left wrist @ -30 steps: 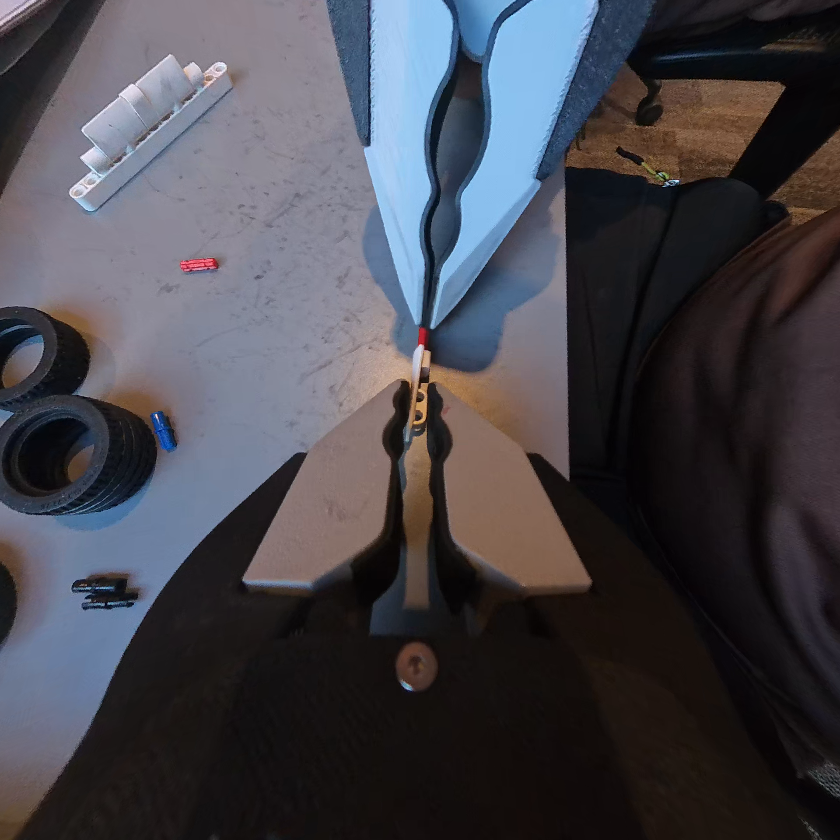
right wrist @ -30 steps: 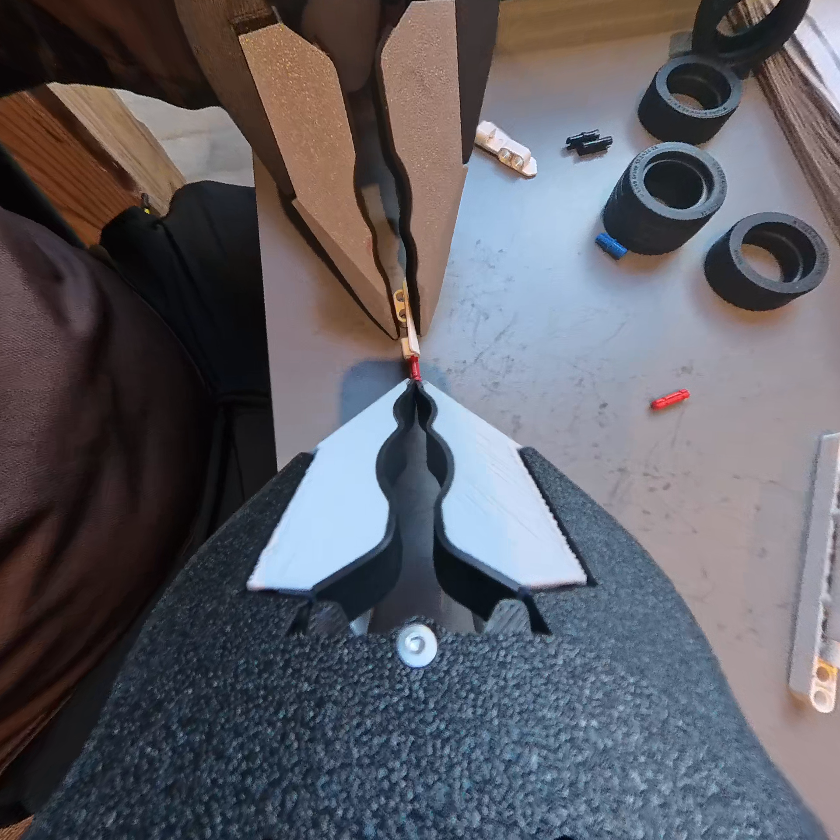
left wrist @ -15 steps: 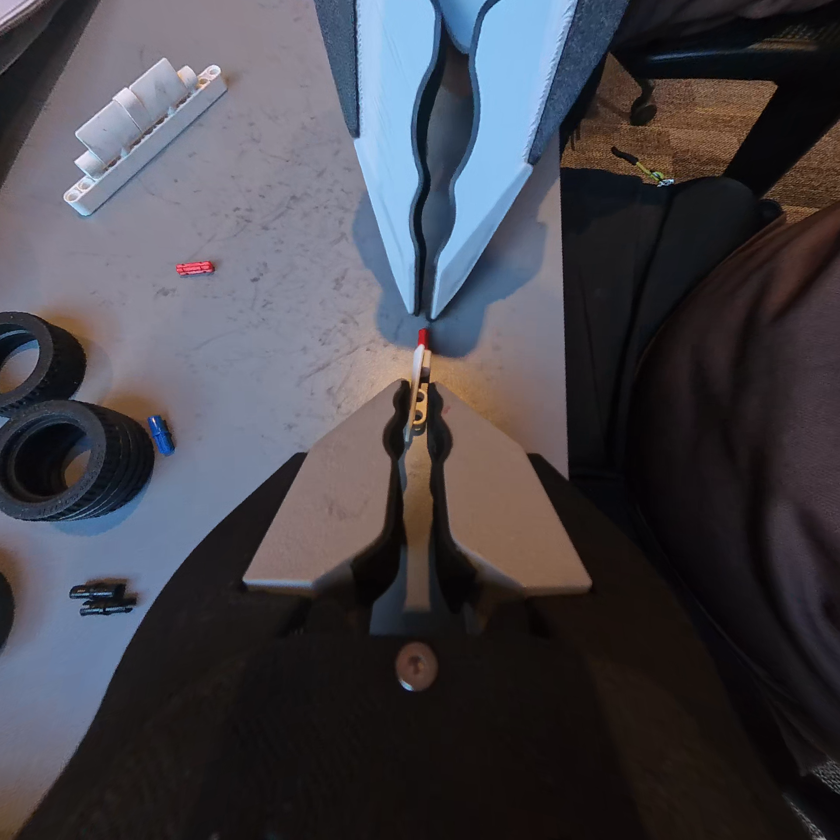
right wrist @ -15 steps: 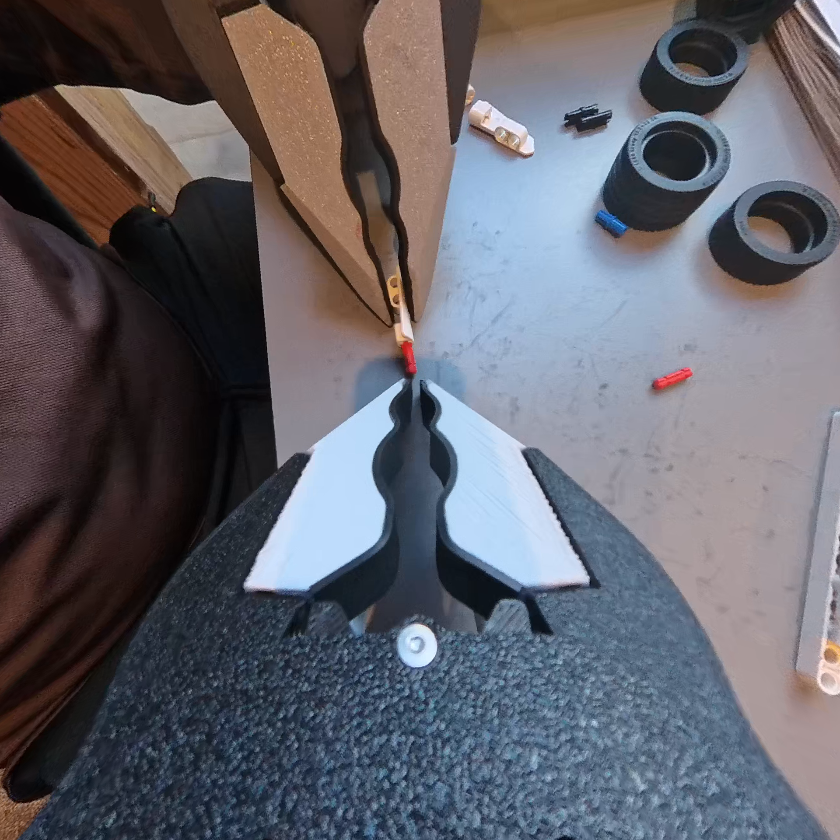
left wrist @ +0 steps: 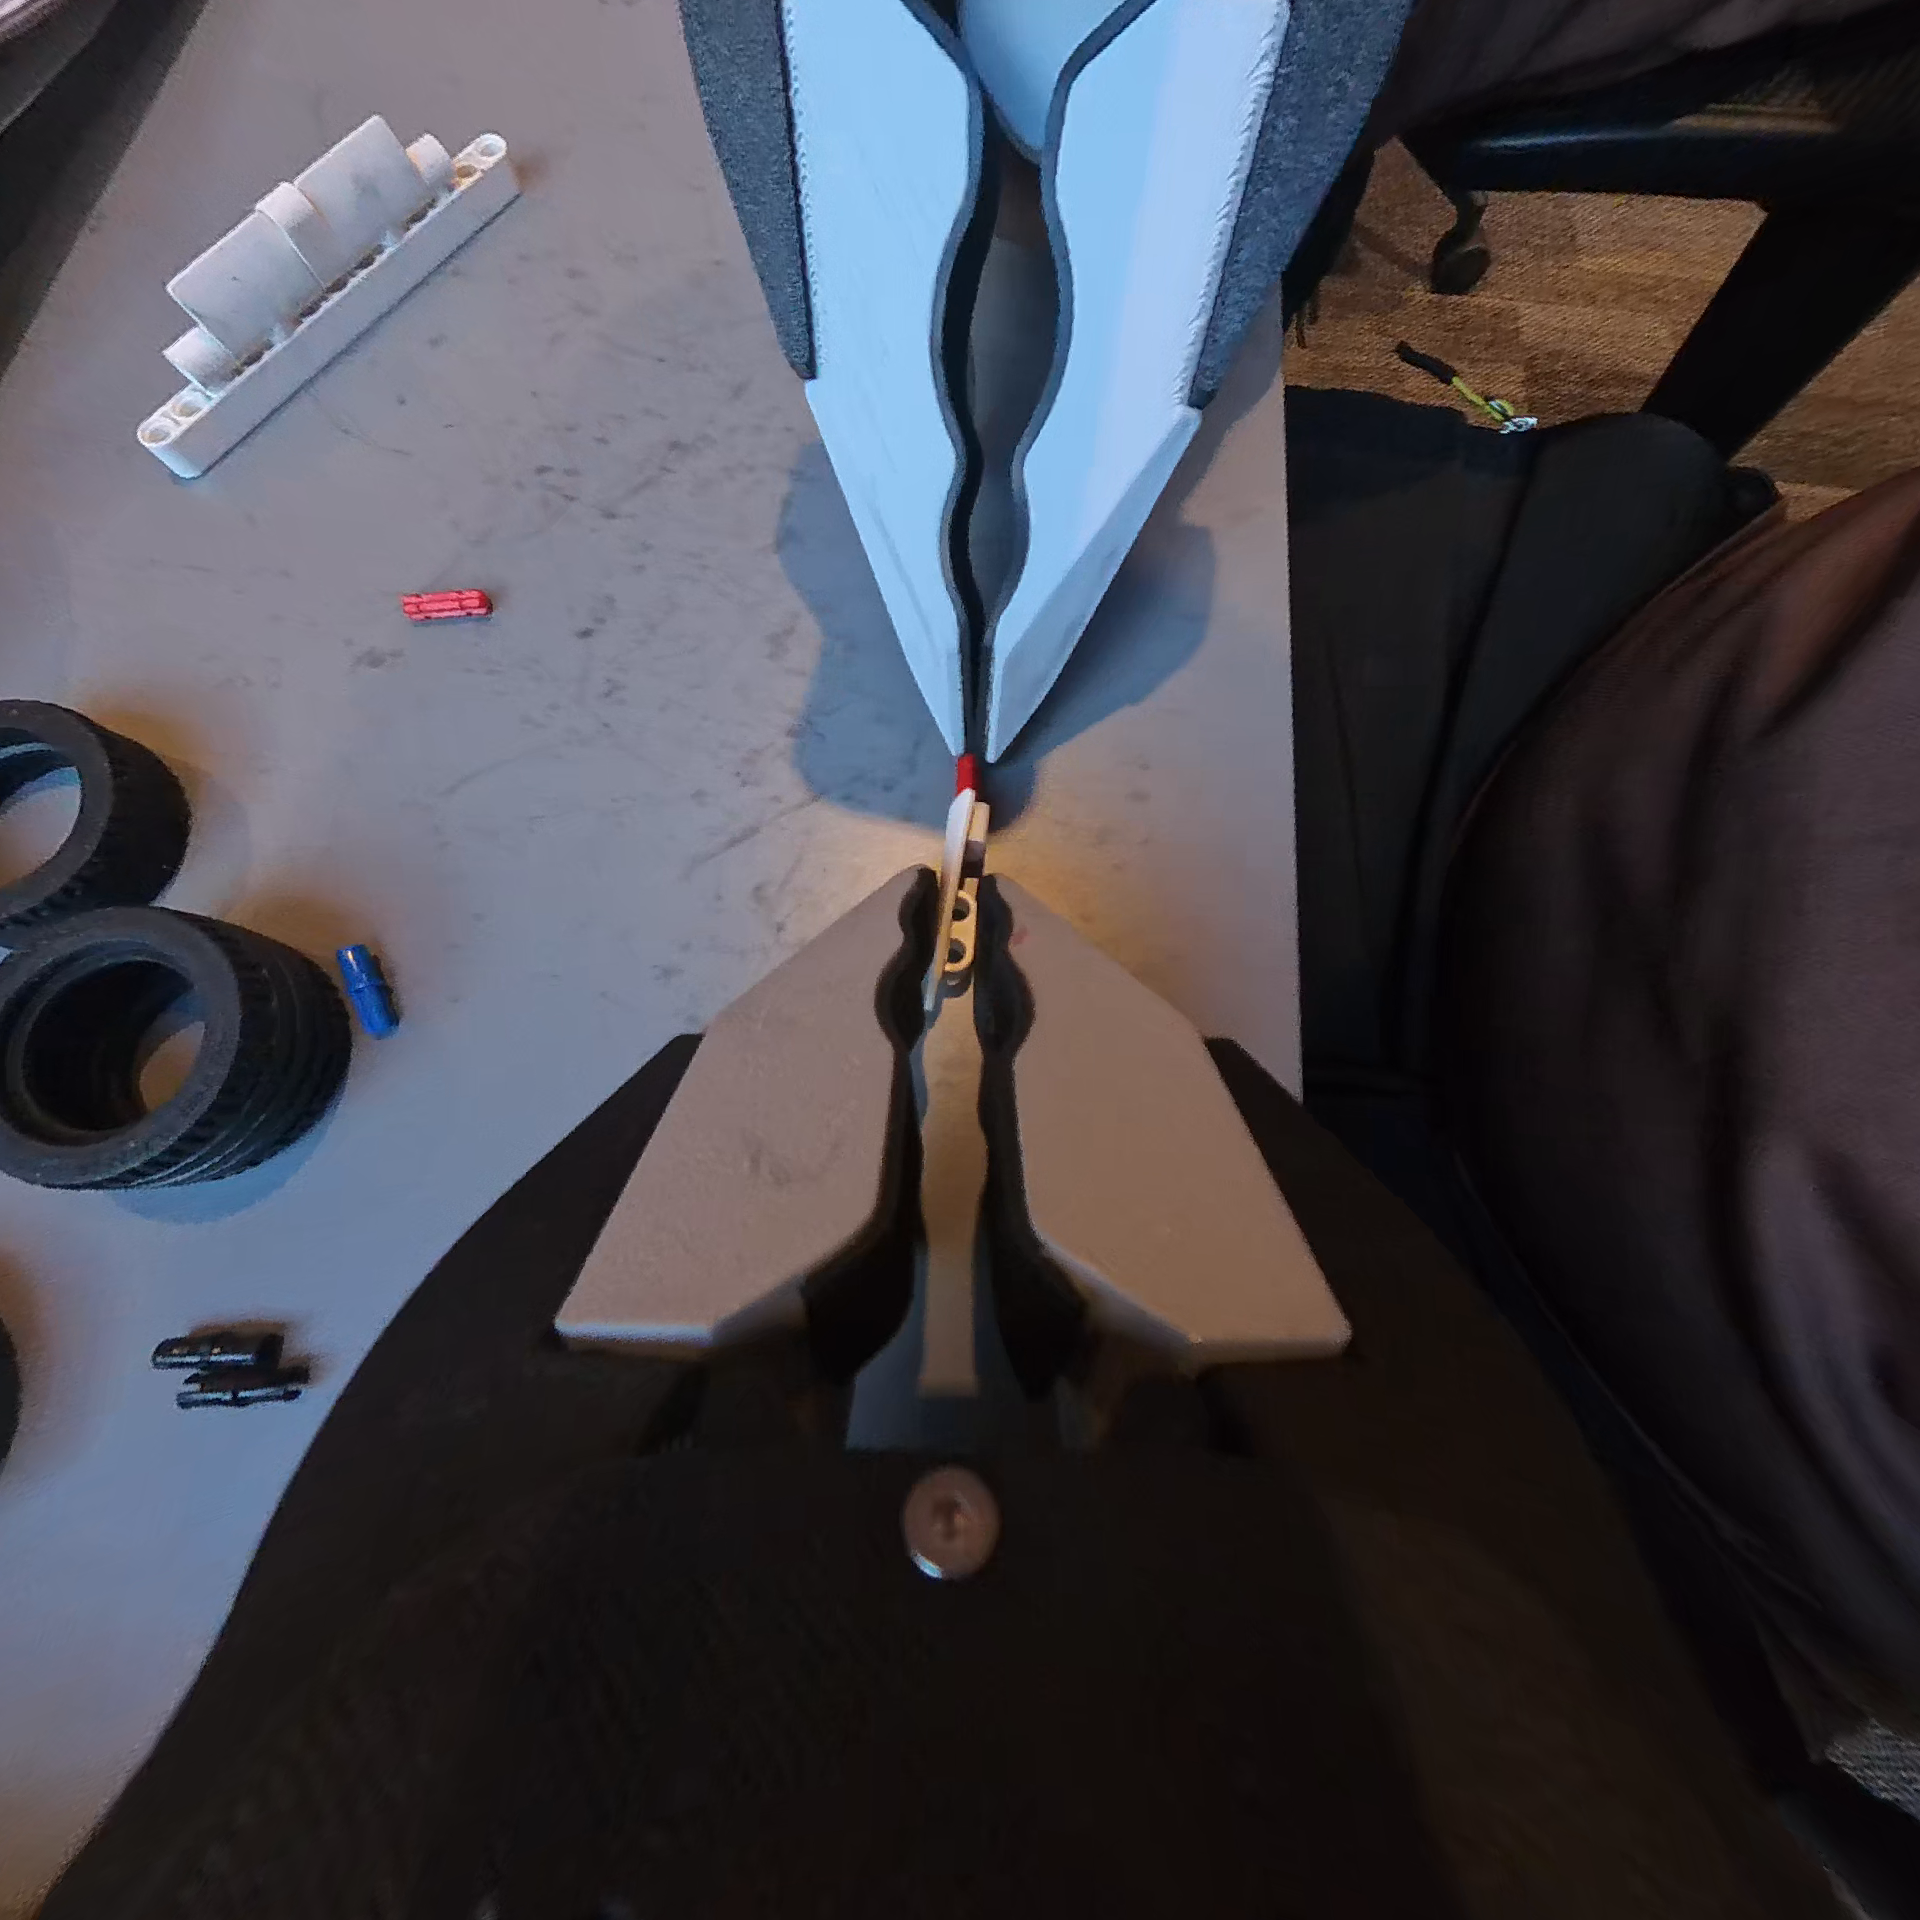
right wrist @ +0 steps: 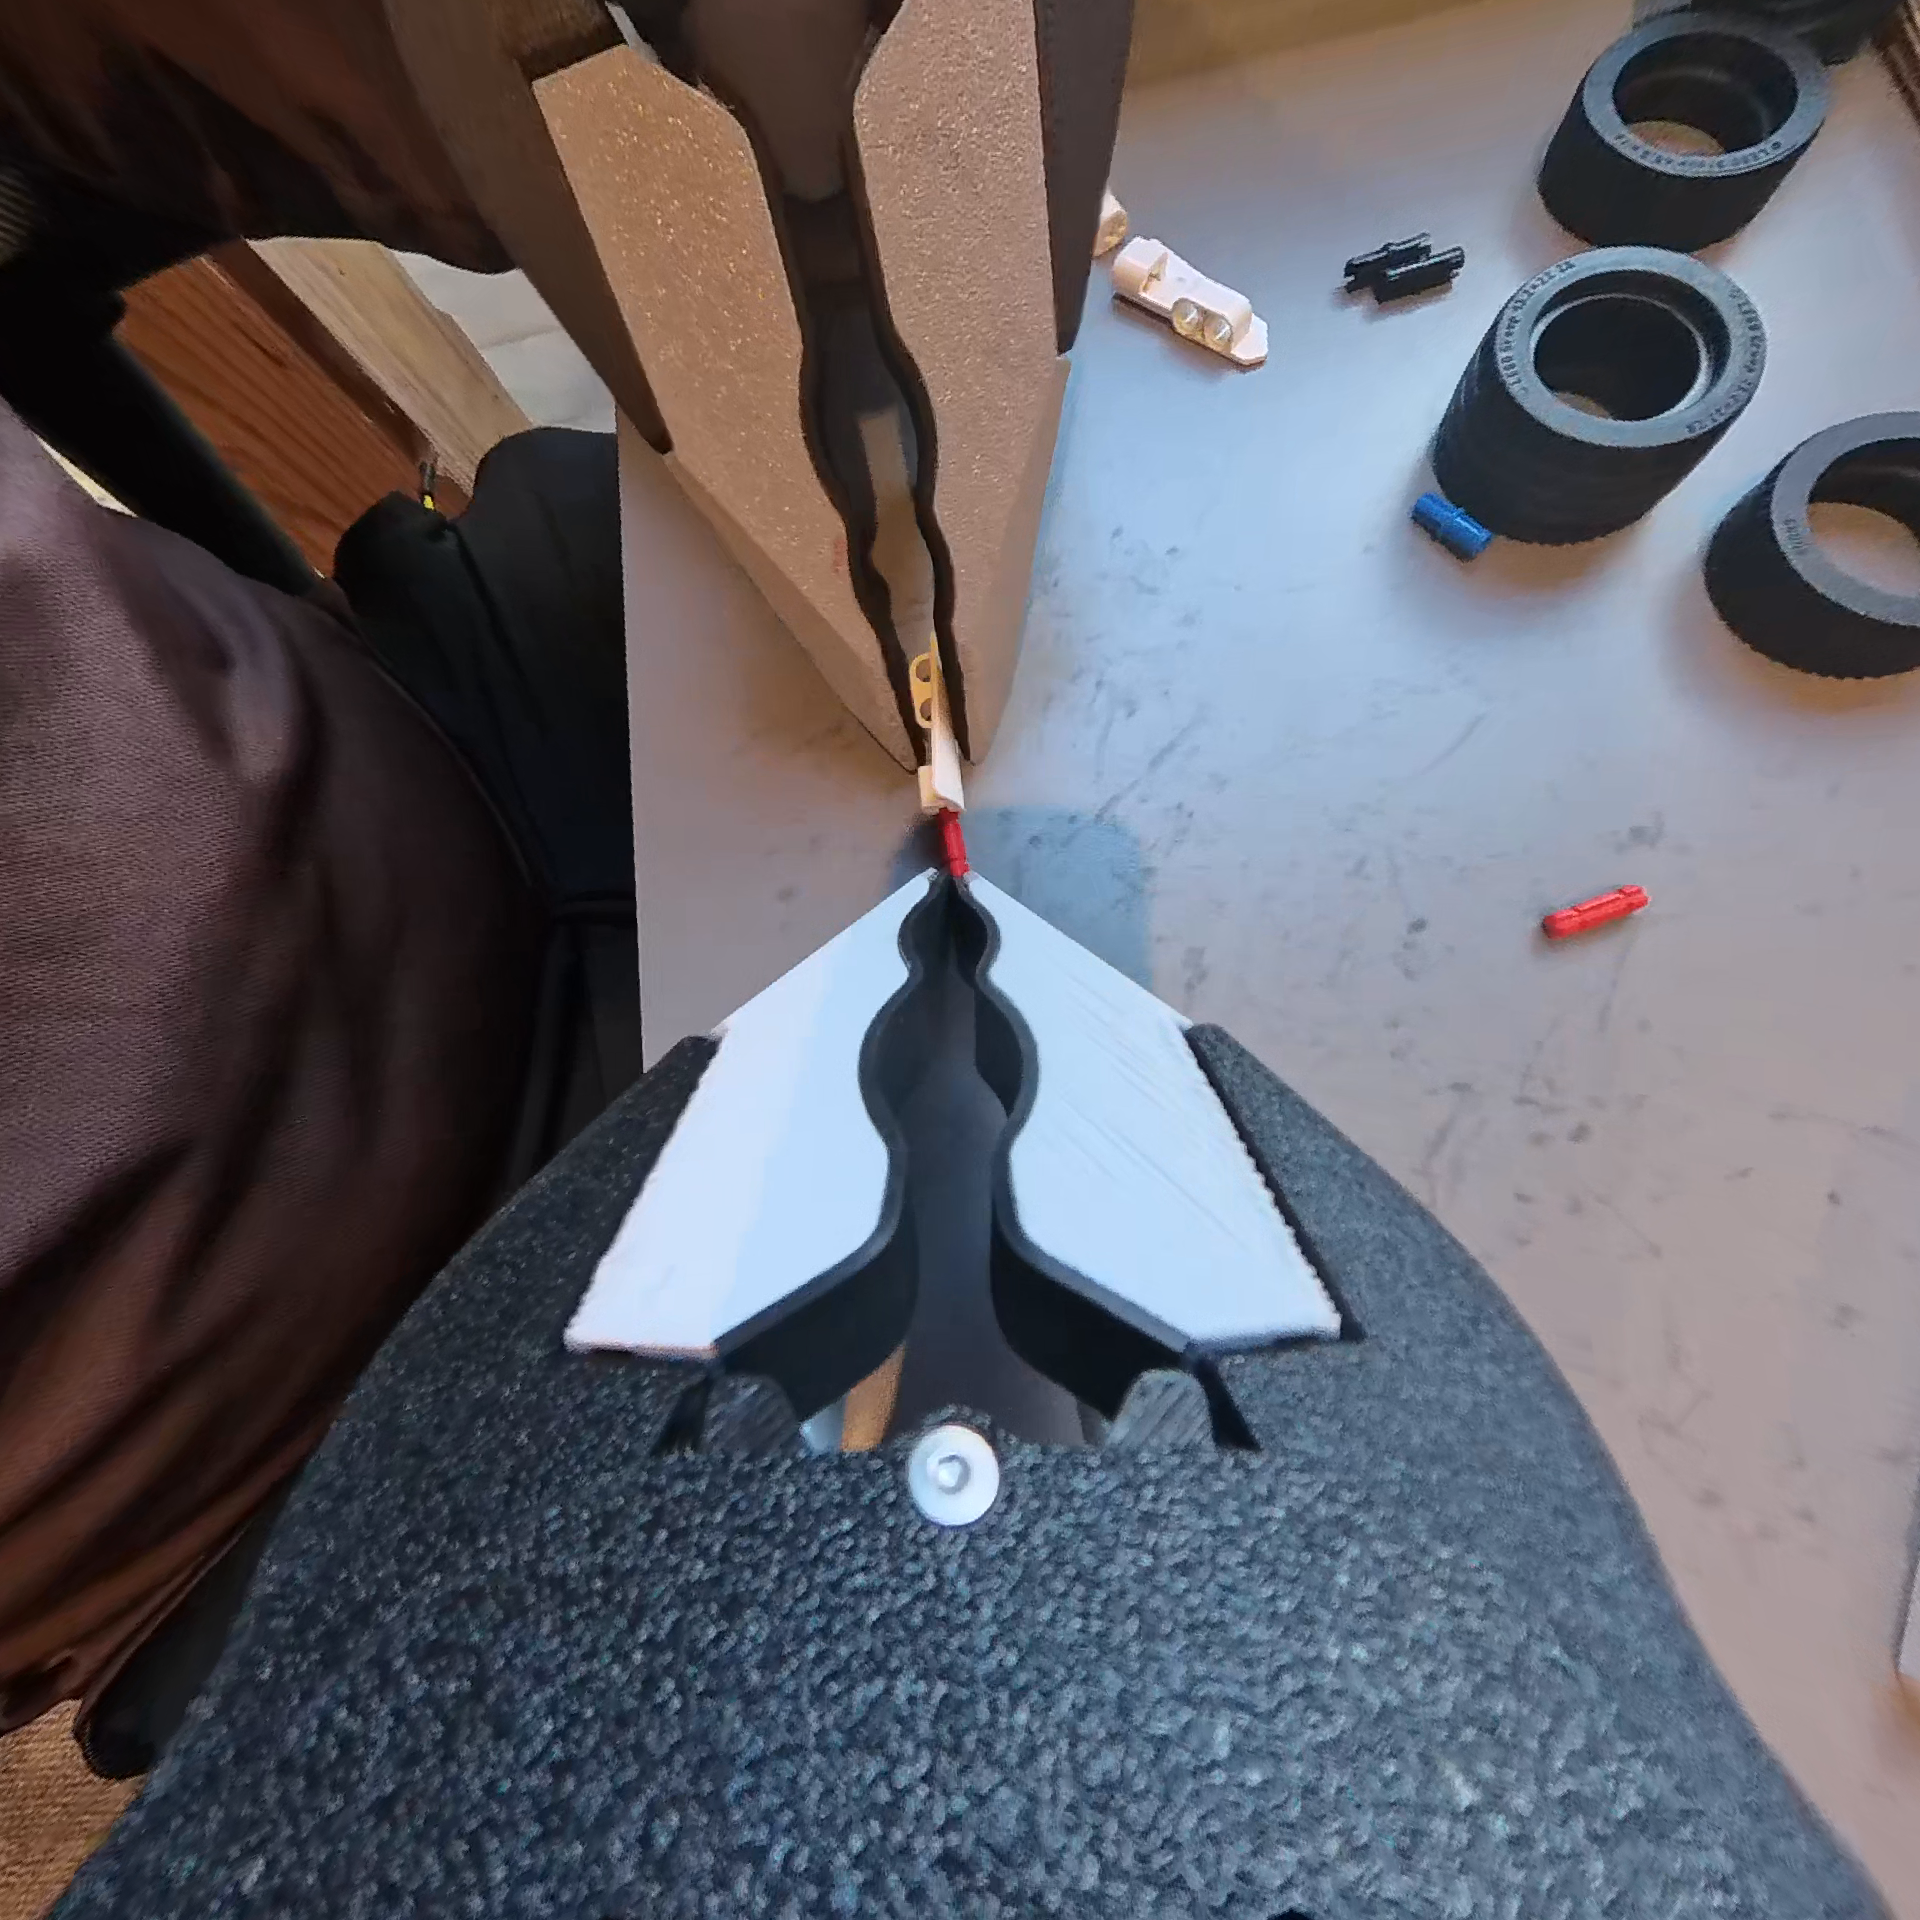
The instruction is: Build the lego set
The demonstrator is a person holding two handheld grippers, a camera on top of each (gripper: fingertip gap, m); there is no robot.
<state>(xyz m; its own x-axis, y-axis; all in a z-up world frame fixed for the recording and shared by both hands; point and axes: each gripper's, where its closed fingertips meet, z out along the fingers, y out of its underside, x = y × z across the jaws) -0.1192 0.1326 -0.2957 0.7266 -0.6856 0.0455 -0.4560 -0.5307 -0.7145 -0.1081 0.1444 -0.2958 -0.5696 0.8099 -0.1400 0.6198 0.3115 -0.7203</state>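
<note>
My left gripper [left wrist: 956, 883] is shut on a small white lego piece [left wrist: 961, 914] and holds it edge-on just above the grey table [left wrist: 623, 727], near its edge. A red pin [left wrist: 966, 774] sticks out of the piece's far end. My right gripper [right wrist: 948, 881] faces it head-on, shut with its tips pinching the pin's outer end [right wrist: 948, 842]. In the right wrist view the white piece [right wrist: 940, 769] pokes out of the left gripper [right wrist: 940, 753]. In the left wrist view the right gripper [left wrist: 971, 750] comes down from the top.
A white beam assembly [left wrist: 332, 291], a loose red pin [left wrist: 447, 605], a blue pin [left wrist: 366, 990], black pins [left wrist: 229, 1366] and black tyres [left wrist: 156, 1049] lie on the left. Another white piece [right wrist: 1190, 301] lies beyond. A person's dark-clothed lap [left wrist: 1662, 935] is past the table edge. My two grippers' fingertips are within a few centimetres of each other.
Half a second ago the right gripper had backed off, leaving the red pin in the white piece. Now its tips are back on the pin's end. The left gripper kept its hold.
</note>
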